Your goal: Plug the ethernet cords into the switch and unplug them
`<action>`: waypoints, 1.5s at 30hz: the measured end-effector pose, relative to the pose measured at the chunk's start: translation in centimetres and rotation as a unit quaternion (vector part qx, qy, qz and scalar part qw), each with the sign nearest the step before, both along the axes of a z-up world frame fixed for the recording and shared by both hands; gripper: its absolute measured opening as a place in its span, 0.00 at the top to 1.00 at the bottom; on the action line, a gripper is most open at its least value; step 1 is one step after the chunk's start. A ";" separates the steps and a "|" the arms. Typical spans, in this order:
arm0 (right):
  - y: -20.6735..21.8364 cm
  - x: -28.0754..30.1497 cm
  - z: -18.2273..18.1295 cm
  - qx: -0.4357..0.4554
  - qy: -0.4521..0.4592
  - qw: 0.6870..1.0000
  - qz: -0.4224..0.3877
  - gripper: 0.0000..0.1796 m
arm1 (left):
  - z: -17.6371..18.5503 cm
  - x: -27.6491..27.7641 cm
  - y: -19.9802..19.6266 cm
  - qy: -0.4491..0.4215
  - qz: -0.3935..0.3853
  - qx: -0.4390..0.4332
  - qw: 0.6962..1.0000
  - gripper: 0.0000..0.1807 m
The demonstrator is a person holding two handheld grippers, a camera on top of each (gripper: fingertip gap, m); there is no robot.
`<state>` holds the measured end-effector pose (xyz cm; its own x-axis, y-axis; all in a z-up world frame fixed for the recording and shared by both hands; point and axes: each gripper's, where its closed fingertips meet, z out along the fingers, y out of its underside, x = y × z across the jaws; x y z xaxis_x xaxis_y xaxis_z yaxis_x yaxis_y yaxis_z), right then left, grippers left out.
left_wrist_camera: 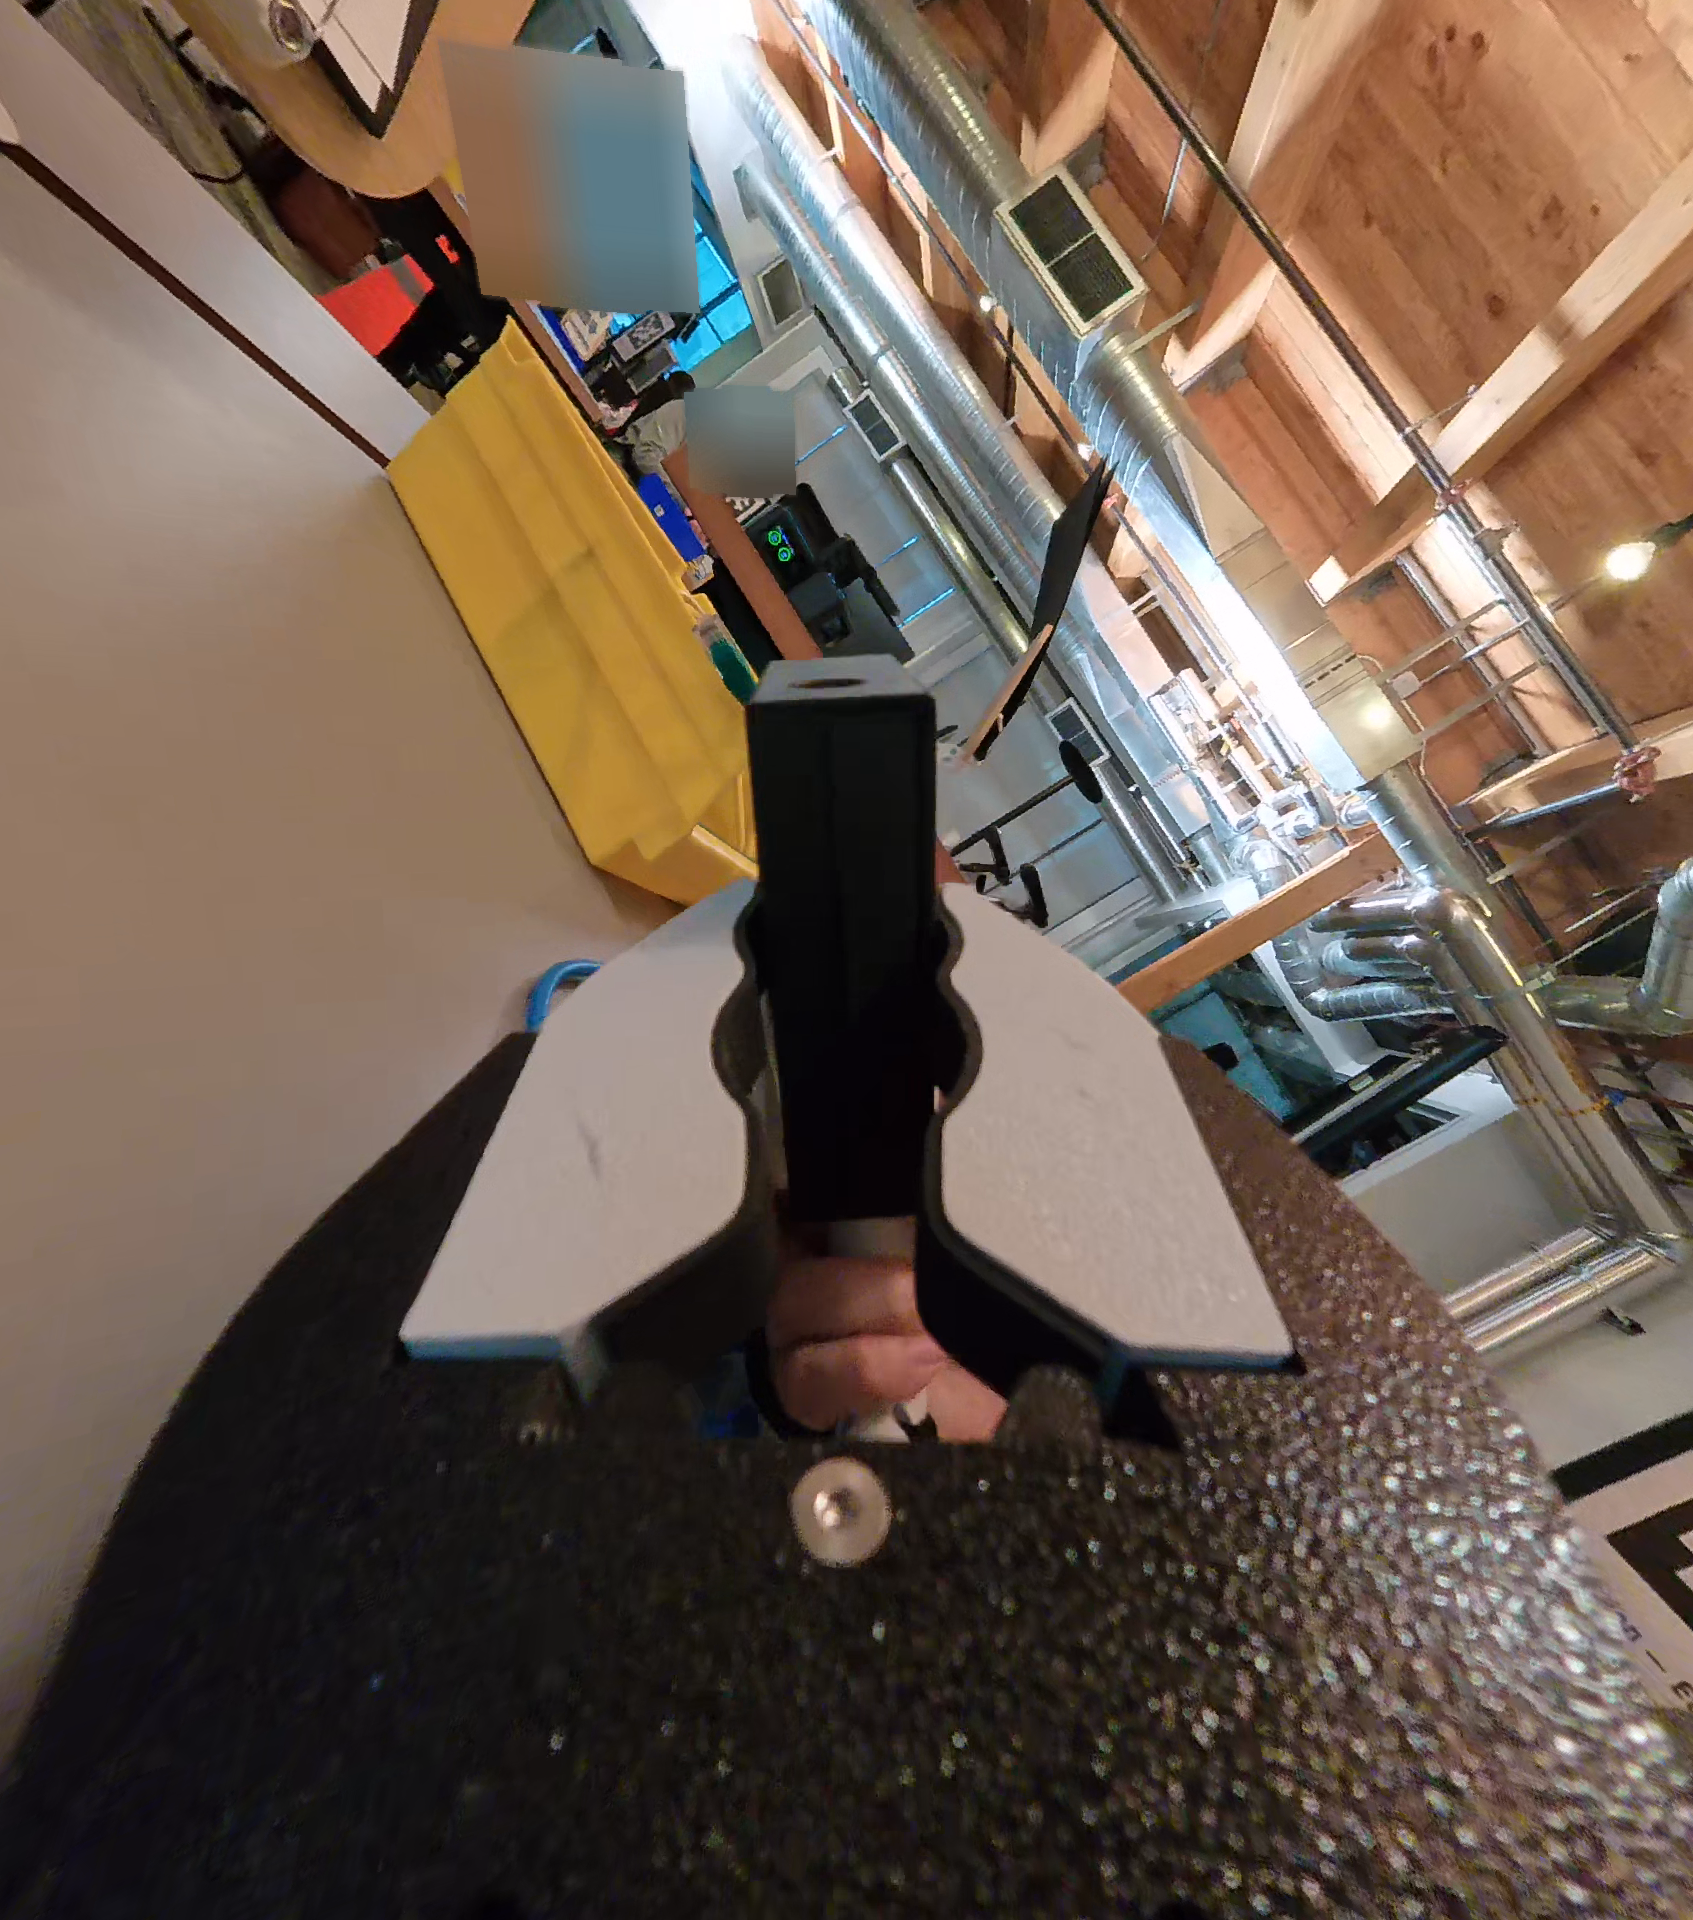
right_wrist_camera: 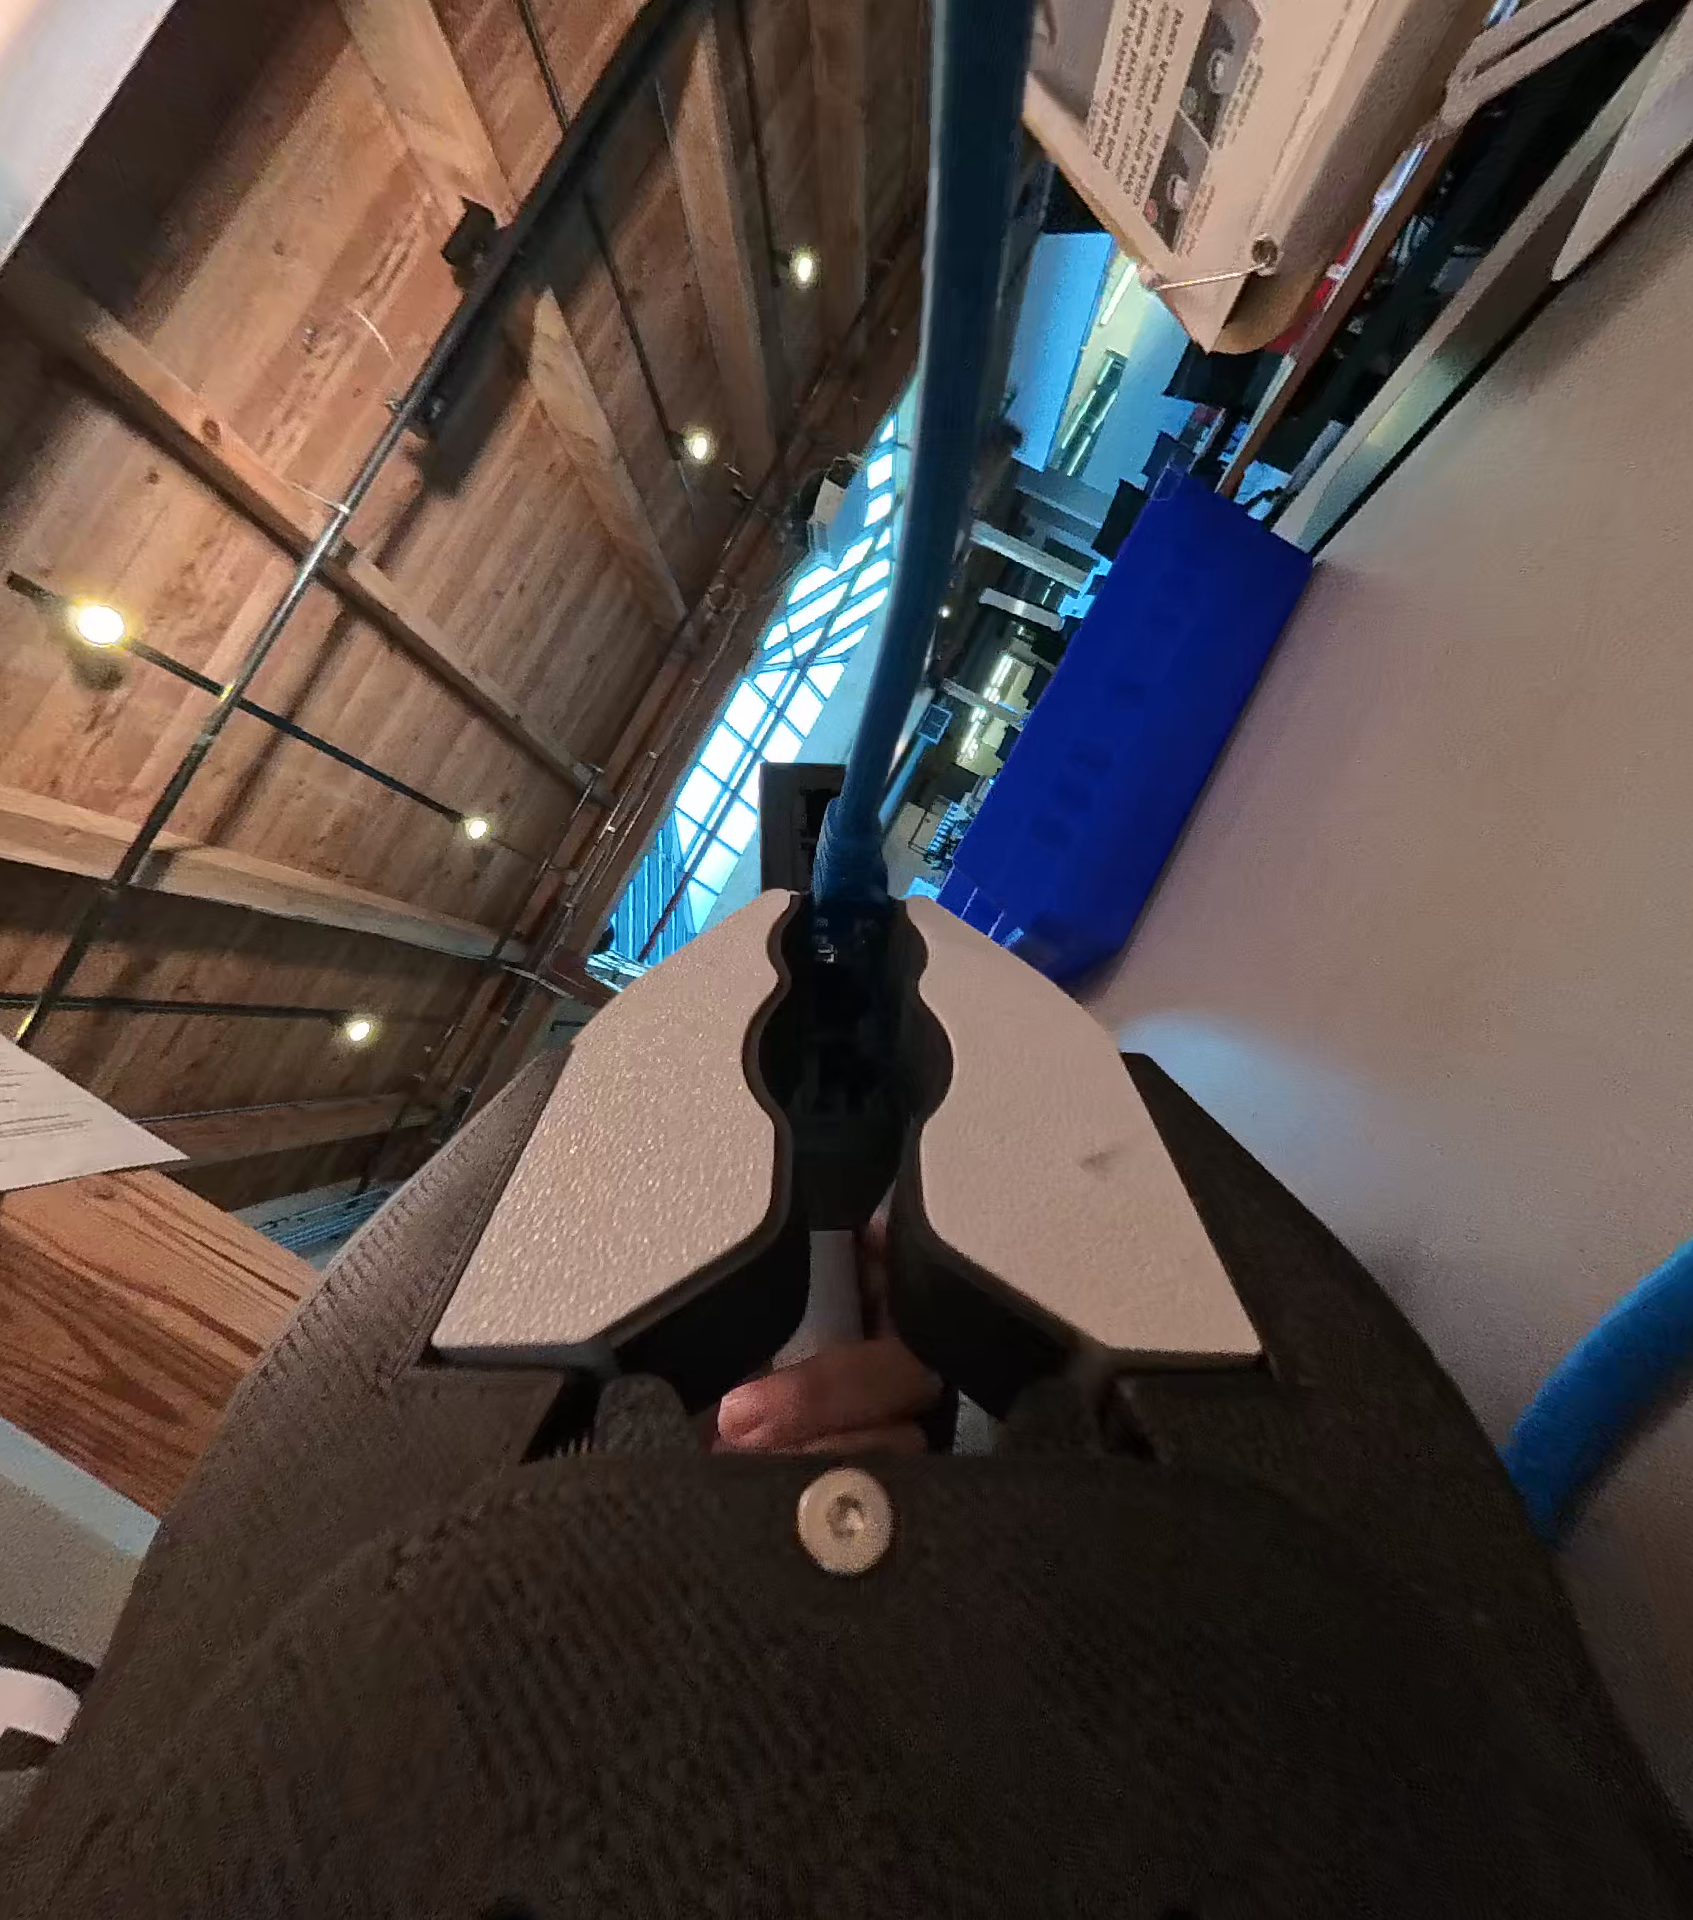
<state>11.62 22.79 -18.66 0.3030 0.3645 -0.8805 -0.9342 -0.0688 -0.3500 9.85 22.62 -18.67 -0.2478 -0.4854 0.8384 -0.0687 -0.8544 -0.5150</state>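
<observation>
Left gripper point(left_wrist_camera: 840, 914): my jaws are clamped on the black switch point(left_wrist_camera: 840, 831), which stands upright between them, over the pale counter point(left_wrist_camera: 146, 779).
Right gripper point(right_wrist_camera: 847, 925): my jaws are closed around the blue ethernet cord point(right_wrist_camera: 935, 468) at its plug end; the cord runs up and away.
Switch, right view: just behind the plug; I cannot tell whether it is seated.
Yellow bin point(left_wrist_camera: 561, 644): farther along the counter.

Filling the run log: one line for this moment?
left hand-held gripper: shut on black switch | right hand-held gripper: shut on blue ethernet cord
</observation>
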 end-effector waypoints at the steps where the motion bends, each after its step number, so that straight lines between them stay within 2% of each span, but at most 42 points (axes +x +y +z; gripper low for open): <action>1: 0.1 0.0 0.0 0.000 0.001 1.000 0.000 0.92 | 0.0 0.0 0.1 -0.002 0.003 0.004 1.000 0.85; 7: 0.5 0.1 -0.6 -0.015 -0.018 1.000 -0.001 0.92 | -0.6 0.1 0.3 0.014 0.005 -0.001 1.000 0.85; 14: 1.2 0.2 -1.9 -0.062 -0.084 0.995 0.008 0.92 | -1.9 0.3 1.0 0.015 0.008 -0.078 0.997 0.85; 19: 0.9 -0.1 -1.3 -0.045 -0.100 0.994 0.022 0.92 | -1.4 0.0 0.8 0.008 0.000 0.002 1.000 0.85; 24: 0.9 -0.1 -1.2 -0.067 -0.170 0.983 0.020 0.92 | -1.5 0.0 0.7 -0.016 -0.027 -0.076 0.997 0.85; 29: 0.5 0.1 -0.5 -0.047 -0.187 0.981 0.029 0.92 | -0.9 0.2 0.2 -0.028 -0.029 -0.001 0.999 0.85; 35: 0.3 -0.2 -0.6 -0.062 -0.236 0.969 0.044 0.92 | -1.0 -0.1 0.0 -0.023 -0.054 -0.049 0.997 0.85; 37: 0.2 -0.3 -0.9 -0.063 -0.238 0.968 0.049 0.92 | -1.1 -0.2 0.2 -0.015 -0.046 -0.019 0.999 0.85; 39: 0.3 -0.4 -0.5 -0.047 -0.202 0.977 0.051 0.92 | -0.7 -0.2 0.3 -0.025 -0.036 0.013 0.999 0.85; 41: 0.4 -0.3 0.1 -0.023 -0.147 0.987 0.056 0.92 | -0.4 -0.1 0.4 -0.039 -0.033 0.003 0.999 0.85; 45: 0.9 -0.2 -0.3 -0.042 -0.090 0.993 0.068 0.92 | -0.9 -0.1 0.6 -0.038 -0.030 -0.006 0.999 0.85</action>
<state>11.46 23.66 -19.00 0.4112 0.3401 -0.8457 -0.8374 -0.2255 -0.4979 9.78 23.19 -19.62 -0.3391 -0.4570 0.8223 -0.0812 -0.8566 -0.5096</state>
